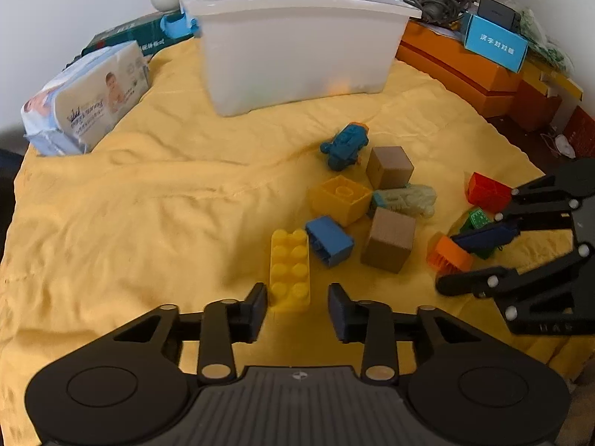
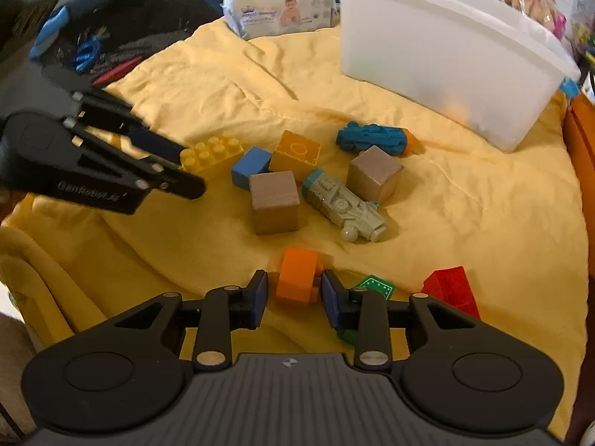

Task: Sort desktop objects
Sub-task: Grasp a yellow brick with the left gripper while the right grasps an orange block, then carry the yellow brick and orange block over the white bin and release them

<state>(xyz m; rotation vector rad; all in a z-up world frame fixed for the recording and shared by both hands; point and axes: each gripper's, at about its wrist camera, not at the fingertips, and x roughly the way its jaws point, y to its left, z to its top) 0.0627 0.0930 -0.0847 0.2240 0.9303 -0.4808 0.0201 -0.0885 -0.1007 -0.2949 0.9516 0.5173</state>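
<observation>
The long yellow studded brick (image 1: pixel 290 274) lies flat on the yellow cloth (image 1: pixel 148 204) spread over the desk, its near end between the fingers of the left gripper (image 1: pixel 297 306). These fingers are partly open: the left pad is almost at the brick's side, while a clear gap remains on the right, so nothing is held. The small orange brick (image 2: pixel 297 277) sits between the fingers of the right gripper (image 2: pixel 293 295), which are narrowly open; the right pad looks to be at the brick's edge and a small gap is seen on the left, so no firm grip is judged.

Close beside the yellow brick lie a blue brick (image 1: pixel 329 239), a yellow square block (image 1: pixel 340 199), two wooden cubes (image 1: pixel 388 239) and a grey toy vehicle (image 1: pixel 405 199); a green tile (image 2: pixel 375 286) and a red brick (image 2: pixel 452 290) lie near the orange one. The white bin (image 1: pixel 297 44) stands at the far side of the cloth.

An off-centre closure could cause the yellow brick to pivot and slip, since only its end is straddled. The blue brick might be nudged. Soft, wrinkled cloth could be pinched with either brick, and the green tile could be caught by the right fingers.
</observation>
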